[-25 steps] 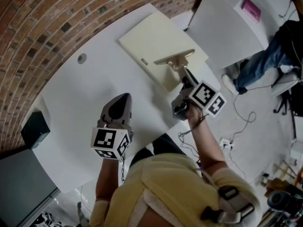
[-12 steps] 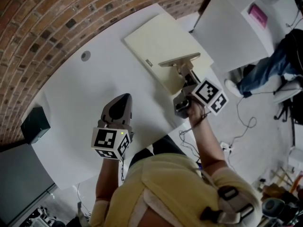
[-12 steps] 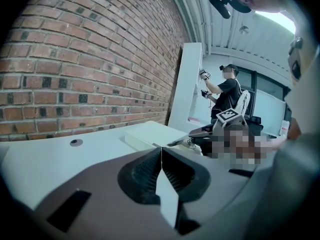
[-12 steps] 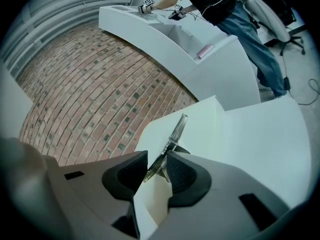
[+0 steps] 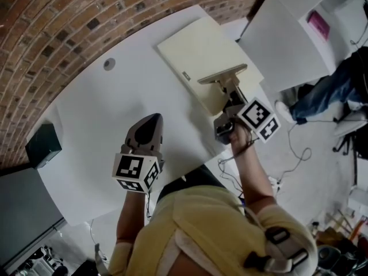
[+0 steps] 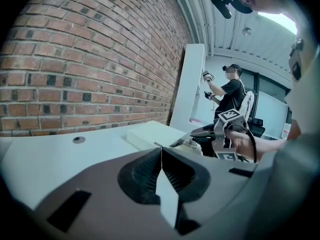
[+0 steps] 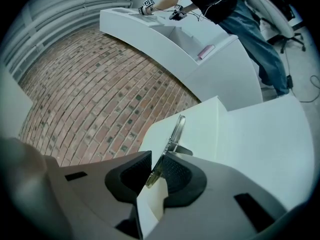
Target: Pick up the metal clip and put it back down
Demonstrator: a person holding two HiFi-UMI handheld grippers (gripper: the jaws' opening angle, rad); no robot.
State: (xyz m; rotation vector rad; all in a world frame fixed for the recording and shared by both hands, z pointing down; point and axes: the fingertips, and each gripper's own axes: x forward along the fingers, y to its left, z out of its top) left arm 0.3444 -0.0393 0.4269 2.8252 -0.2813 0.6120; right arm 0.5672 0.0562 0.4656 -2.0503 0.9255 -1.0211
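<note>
White table [image 5: 98, 125] by brick wall [image 5: 57, 27]. Mid-grasp: closing right gripper [image 7: 152, 159] onto metal clip [image 7: 172, 131], lever pinched between its jaws, on cream board's [image 5: 201, 50] near edge by table's right edge. Left gripper [image 6: 161, 154] fully closed, holding nothing (idle). Next: needs firm pinch, then straight lift.

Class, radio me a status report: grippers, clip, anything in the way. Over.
Left gripper shut, empty, over table. Right gripper jaws closing on clip, clip between the pads. Clip on cream board. Nothing in the way.
</note>
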